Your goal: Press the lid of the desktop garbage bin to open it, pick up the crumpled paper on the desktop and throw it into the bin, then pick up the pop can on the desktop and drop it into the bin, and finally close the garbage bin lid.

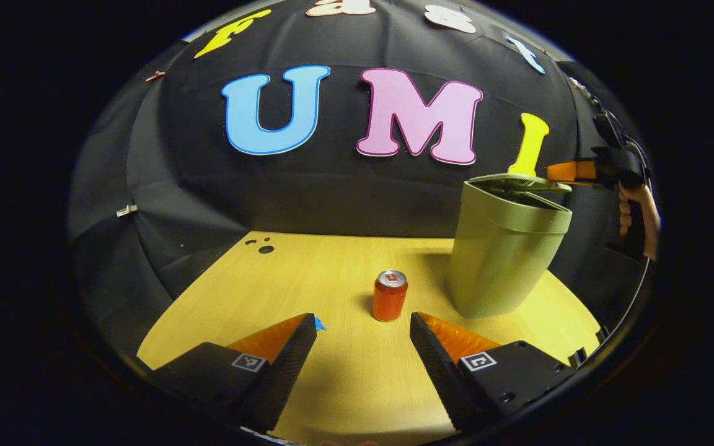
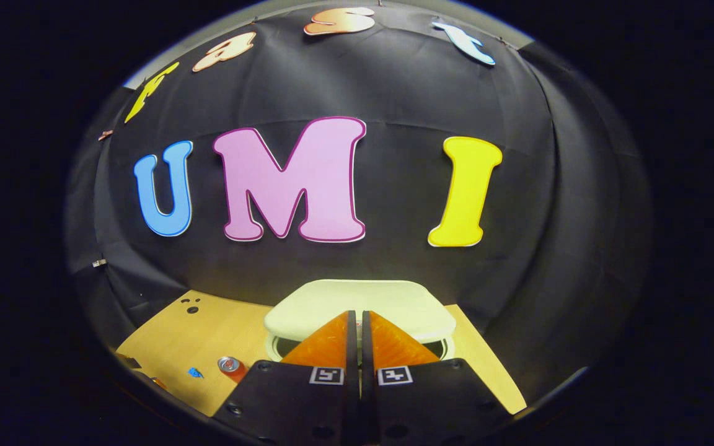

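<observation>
Pop can (image 1: 390,295) on table (image 1: 332,260), just left of bin (image 1: 502,254).

The left gripper view looks low across the pale wooden tabletop (image 1: 332,272) toward the far wall. The right gripper view sits high, close above the cream plastic bin lid (image 2: 363,300). Both share the small red drink can (image 1: 390,295).

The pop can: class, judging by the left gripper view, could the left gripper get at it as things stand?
Probably yes. The pop can stands upright on the desk, ahead of the open left gripper with bare wood between them. The bin stands just right of it, apart, so little seems to block a straight approach.
</observation>
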Motion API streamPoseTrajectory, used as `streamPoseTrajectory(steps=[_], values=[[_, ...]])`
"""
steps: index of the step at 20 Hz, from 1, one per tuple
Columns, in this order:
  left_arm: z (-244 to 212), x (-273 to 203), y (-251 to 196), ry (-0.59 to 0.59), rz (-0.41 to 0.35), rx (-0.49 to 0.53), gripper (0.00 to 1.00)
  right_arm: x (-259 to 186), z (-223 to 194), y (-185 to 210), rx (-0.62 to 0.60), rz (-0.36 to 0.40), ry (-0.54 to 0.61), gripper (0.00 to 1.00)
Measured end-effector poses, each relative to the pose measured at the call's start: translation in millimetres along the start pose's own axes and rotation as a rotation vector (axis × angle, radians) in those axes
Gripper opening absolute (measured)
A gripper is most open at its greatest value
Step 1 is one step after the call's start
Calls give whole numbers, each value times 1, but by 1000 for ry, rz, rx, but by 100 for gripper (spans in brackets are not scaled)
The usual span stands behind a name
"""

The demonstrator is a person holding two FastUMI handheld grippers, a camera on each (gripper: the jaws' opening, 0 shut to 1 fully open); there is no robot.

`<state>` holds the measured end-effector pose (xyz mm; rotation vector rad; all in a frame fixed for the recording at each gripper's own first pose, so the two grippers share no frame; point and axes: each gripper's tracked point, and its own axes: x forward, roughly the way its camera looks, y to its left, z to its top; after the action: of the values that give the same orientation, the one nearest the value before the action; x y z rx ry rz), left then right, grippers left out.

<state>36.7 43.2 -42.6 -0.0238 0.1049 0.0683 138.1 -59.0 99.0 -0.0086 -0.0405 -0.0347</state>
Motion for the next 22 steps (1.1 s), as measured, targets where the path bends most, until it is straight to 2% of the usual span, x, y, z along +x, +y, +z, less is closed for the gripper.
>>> streamPoseTrajectory(steps=[2,5,6,11,14,15,16,22], values=[[-7,3,16,4,5,-2,100,-15,0,8,8,-5,-11,1],[-16,3,37,7,6,-24,98,-35,-8,16,5,-18,-18,9],[-20,4,43,17,9,-25,99,-40,-15,18,5,-20,-8,5],[-35,13,68,42,27,-28,99,-67,-55,26,11,-34,86,5],[-39,21,76,52,29,-35,99,-80,-76,28,26,-50,134,5],[-41,26,77,53,26,-41,99,-84,-82,28,28,-53,147,10],[-42,29,77,56,21,-44,99,-88,-85,29,34,-48,155,5],[-53,60,85,85,16,-46,99,-114,-106,23,66,-72,186,5]])
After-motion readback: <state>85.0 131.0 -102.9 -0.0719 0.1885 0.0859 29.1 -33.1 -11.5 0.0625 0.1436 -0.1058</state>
